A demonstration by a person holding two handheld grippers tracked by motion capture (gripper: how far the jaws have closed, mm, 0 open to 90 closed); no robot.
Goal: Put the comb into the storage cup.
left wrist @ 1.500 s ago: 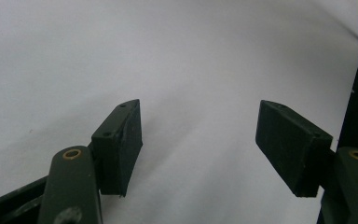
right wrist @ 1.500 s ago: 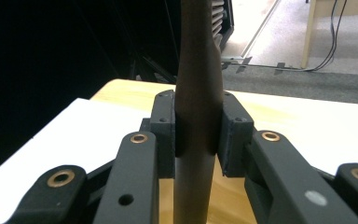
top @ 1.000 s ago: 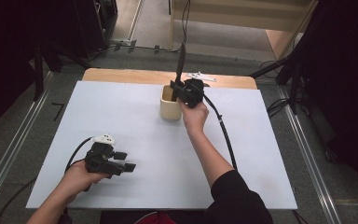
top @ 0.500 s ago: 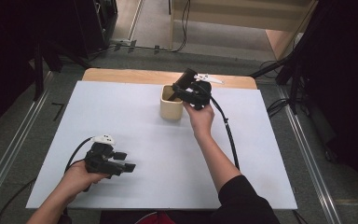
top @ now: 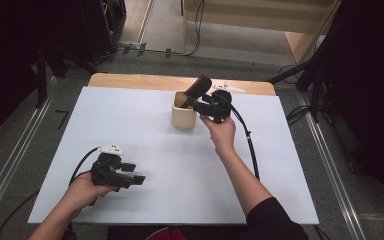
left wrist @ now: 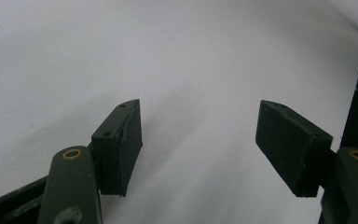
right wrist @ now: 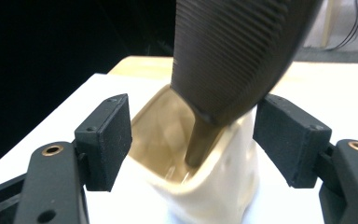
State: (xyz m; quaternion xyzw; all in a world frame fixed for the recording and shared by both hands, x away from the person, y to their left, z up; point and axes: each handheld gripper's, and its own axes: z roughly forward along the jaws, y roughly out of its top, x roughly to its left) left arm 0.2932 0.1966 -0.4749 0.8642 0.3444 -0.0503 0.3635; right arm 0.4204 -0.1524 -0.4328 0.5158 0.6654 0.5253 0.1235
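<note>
Now that the right tool (top: pixel 192 101) has just been opening off the dark ribbed handle (top: pixel 198 85), we are leaving it leaning in the cream holder (top: pixel 184 116) at the surface's (top: pixel 280 190) far edge; placement looks complete. Left tool (top: pixel 139 179) is idling open.

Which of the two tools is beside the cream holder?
The right tool: its open jaws flank the cream holder, while the left tool rests apart on the white mat.
</note>
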